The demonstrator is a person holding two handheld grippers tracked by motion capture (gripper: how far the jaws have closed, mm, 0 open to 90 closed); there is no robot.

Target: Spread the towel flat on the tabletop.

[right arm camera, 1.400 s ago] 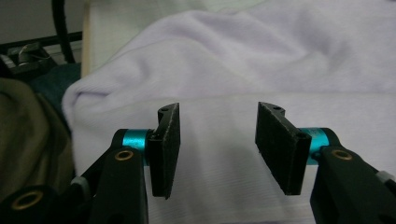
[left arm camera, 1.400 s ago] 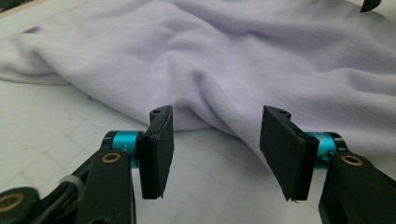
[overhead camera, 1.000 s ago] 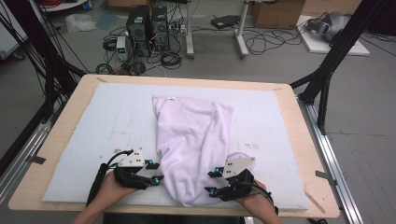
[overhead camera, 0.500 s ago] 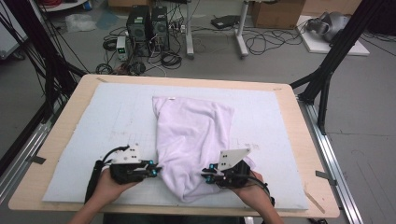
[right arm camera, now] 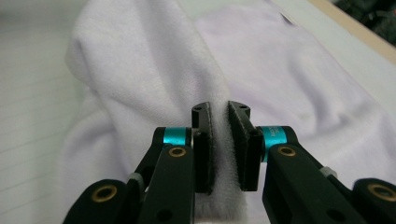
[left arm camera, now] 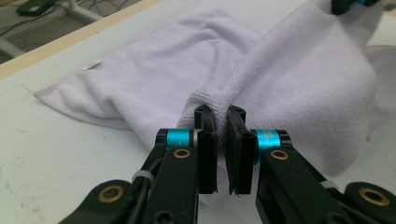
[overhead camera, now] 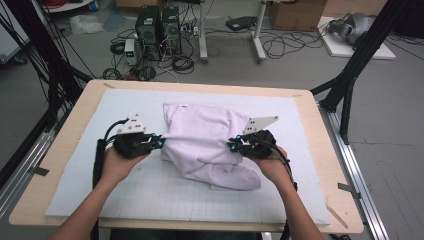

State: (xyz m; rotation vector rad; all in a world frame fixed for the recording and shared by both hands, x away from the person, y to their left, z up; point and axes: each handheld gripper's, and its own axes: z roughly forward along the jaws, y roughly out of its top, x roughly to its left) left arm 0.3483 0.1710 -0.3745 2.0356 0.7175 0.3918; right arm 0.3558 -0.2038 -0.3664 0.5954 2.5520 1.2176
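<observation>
A pale lilac towel (overhead camera: 205, 142) is spread over the middle of a white gridded mat (overhead camera: 150, 195) that covers a wooden table (overhead camera: 60, 165). Its far part lies flat on the mat, while its near part is lifted and stretched sideways between the two tools, so that a taut fold runs from one to the other. Below that fold, a loose end of the towel sags onto the mat on the near side.

The left gripper (overhead camera: 159, 144) is held at the towel's left edge. In the left gripper view, the left gripper (left arm camera: 221, 122) is seen clamped on a bunched fold of the cloth, with the pile squeezed between the black pads (left arm camera: 207, 154). Its jaws have just been closing, and the cloth is caught between them.

The right gripper (overhead camera: 231, 146) is held at the towel's right edge. In the right gripper view, the right gripper (right arm camera: 220, 116) is likewise seen gripping a strip of the towel, which runs up between its pads (right arm camera: 204, 154). Its jaws have also just been closing on the cloth.

Both tools are raised a little above the mat and are pointed inward toward each other. Each is carried in one of the person's hands, whose forearms enter from the near edge of the table. Behind the table, computer towers (overhead camera: 159, 27) and loose cables (overhead camera: 285, 47) are seen on the floor.
</observation>
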